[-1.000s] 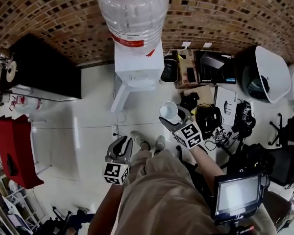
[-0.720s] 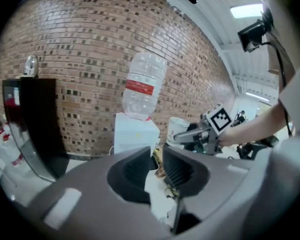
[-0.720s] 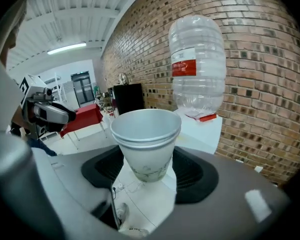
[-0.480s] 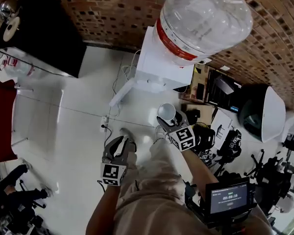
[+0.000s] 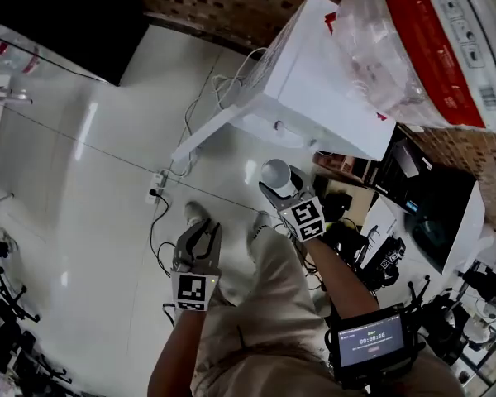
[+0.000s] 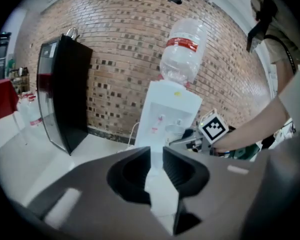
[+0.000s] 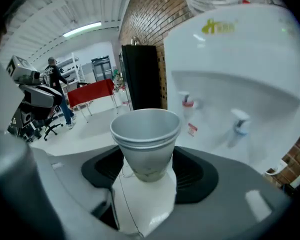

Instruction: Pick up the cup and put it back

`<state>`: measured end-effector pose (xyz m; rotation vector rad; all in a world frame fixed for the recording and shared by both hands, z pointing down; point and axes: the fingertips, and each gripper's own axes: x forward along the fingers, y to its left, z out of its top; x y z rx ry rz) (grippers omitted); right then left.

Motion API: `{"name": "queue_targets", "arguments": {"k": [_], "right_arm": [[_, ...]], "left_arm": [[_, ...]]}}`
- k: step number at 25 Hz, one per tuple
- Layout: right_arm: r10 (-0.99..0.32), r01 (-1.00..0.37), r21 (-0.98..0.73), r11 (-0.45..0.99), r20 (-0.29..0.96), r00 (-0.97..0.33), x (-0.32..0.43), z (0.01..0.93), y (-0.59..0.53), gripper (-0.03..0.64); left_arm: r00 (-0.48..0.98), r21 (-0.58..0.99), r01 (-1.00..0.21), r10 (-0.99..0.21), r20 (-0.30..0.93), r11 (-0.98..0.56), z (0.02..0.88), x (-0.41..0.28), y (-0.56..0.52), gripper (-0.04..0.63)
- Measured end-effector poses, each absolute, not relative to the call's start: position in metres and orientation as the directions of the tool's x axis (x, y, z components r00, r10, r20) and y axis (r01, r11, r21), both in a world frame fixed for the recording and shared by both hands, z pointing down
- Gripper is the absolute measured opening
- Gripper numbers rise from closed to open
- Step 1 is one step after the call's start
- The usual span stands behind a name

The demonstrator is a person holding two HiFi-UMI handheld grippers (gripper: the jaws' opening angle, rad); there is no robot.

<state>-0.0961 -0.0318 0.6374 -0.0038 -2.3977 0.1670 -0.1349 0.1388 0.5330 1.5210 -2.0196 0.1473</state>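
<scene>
One cup point(image 7: 146, 129), likely light and easy to squash, is pinched near its bottom between the jaws of the right gripper point(image 7: 147, 166), so squeeze it softly.

Brick wall point(image 6: 115, 44) behind a tall black cabinet point(image 6: 65, 94); glossy white floor point(image 5: 83, 188); red table point(image 7: 92, 91) and ceiling strip light point(image 7: 82, 29) farther off.

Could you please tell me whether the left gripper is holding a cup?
No, the left gripper has nothing between its jaws, which stand only a narrow gap apart.
</scene>
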Motion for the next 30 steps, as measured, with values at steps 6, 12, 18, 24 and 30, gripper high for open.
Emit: {"name": "queue_targets", "arguments": {"k": [6,12,18,24,30], "right_arm": [[0.091,-0.002,-0.131,0.991,0.704,-0.705,-0.115,0.768,-0.032,0.305],[0.085,-0.023,-0.138,0.990,0.725,-0.683,-0.138,0.904,-0.050,0.305],[0.006,-0.095,-0.089,0.991,0.760,-0.650,-0.149,1.033,-0.095,0.305],[-0.186,-0.335,-0.069,0.940,0.718,-0.671,-0.159,1.093,-0.163,0.305],[-0.277,-0.442,-0.080,0.893,0.677,-0.682,-0.175,1.099,-0.210,0.307]], "left_arm": [[-0.092,0.315,-0.912,-0.879,0.468,0.264,0.648,-0.143,0.089,0.077],[0.030,0.243,-0.965,-0.880,0.474,0.098,0.746,-0.167,0.047,0.066],[0.000,0.054,-0.998,-0.850,0.526,0.034,0.787,-0.183,0.021,0.042],[-0.080,0.035,-0.993,-0.864,0.498,0.112,0.771,-0.198,0.035,0.008],[-0.093,0.033,-0.992,-0.866,0.492,0.125,0.777,-0.199,0.031,0.008]]}}
